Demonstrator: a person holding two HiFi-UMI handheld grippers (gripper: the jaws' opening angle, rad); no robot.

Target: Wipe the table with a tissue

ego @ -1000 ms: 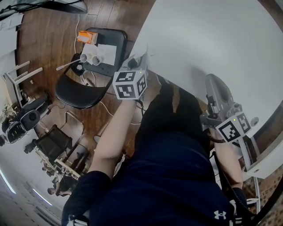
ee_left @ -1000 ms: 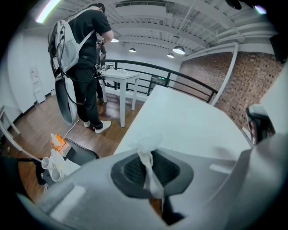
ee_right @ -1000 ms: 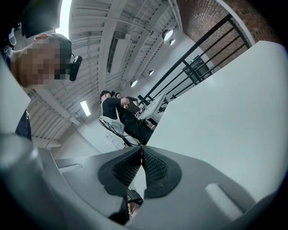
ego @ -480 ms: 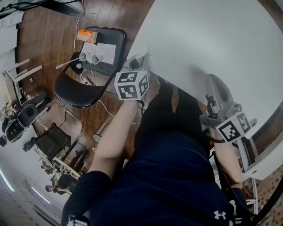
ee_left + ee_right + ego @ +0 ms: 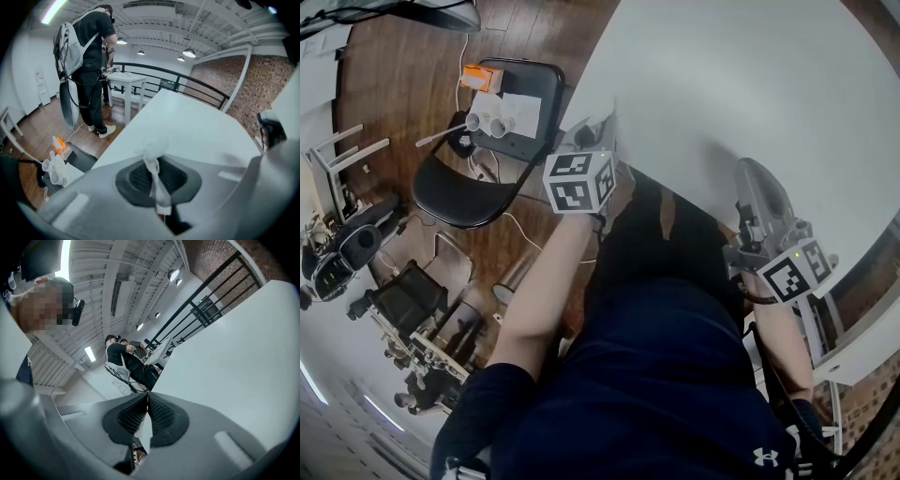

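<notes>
Soft white paper tissue (image 5: 156,146) looks light and easy to tear, so the left gripper (image 5: 153,178) pinches its twisted tail at the white table's (image 5: 201,131) edge; the right gripper's (image 5: 146,404) jaws touch, empty.

Can't see lower end of tissue (image 5: 152,154): buried between the closed jaws of left gripper (image 5: 155,165). Can't see those jaws in head view either, tucked behind marker cube (image 5: 577,181) at worktop's near-left edge. Table (image 5: 750,84) cut off by top and right picture edges, near edge covered by person's torso (image 5: 666,319). Can't identify small white items (image 5: 492,122) on chair (image 5: 464,202): too small.
</notes>
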